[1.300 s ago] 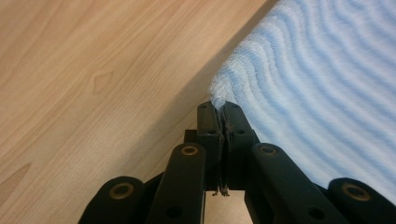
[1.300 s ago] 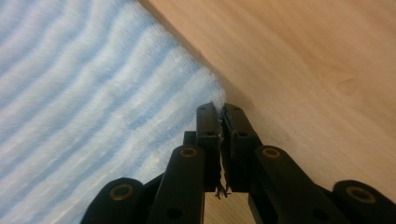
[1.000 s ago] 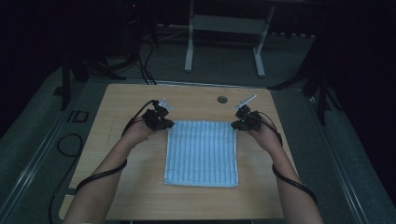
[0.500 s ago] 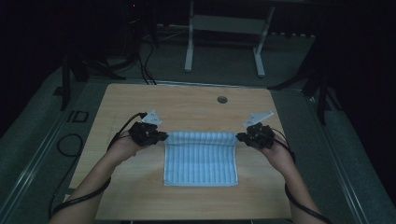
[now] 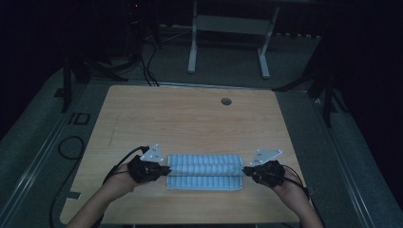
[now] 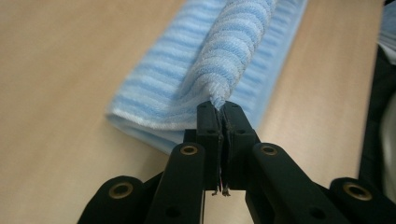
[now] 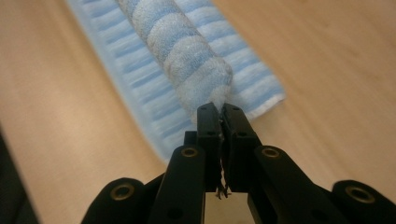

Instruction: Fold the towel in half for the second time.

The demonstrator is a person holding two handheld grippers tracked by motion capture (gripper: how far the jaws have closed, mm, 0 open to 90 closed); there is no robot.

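Note:
A blue-and-white striped towel [image 5: 204, 171] lies near the front edge of the wooden table [image 5: 190, 118], doubled over itself. My left gripper [image 5: 167, 169] is shut on the towel's left corner, and in the left gripper view the towel [image 6: 224, 60] bulges up just beyond my pinched left gripper [image 6: 220, 108]. My right gripper [image 5: 244, 170] is shut on the towel's right corner. The right gripper view shows a rolled fold of towel [image 7: 182, 51] rising from my right gripper [image 7: 220, 108] over the flat layer beneath.
A round cable hole [image 5: 226, 101] sits near the table's far edge. Cables [image 5: 71, 147] trail on the floor at the left. A white table frame [image 5: 228, 33] stands beyond the table in the dark.
Both grippers have pulled the towel's far edge toward the front of the table, folding it over the near part. The towel now shows as a short band instead of a full rectangle.

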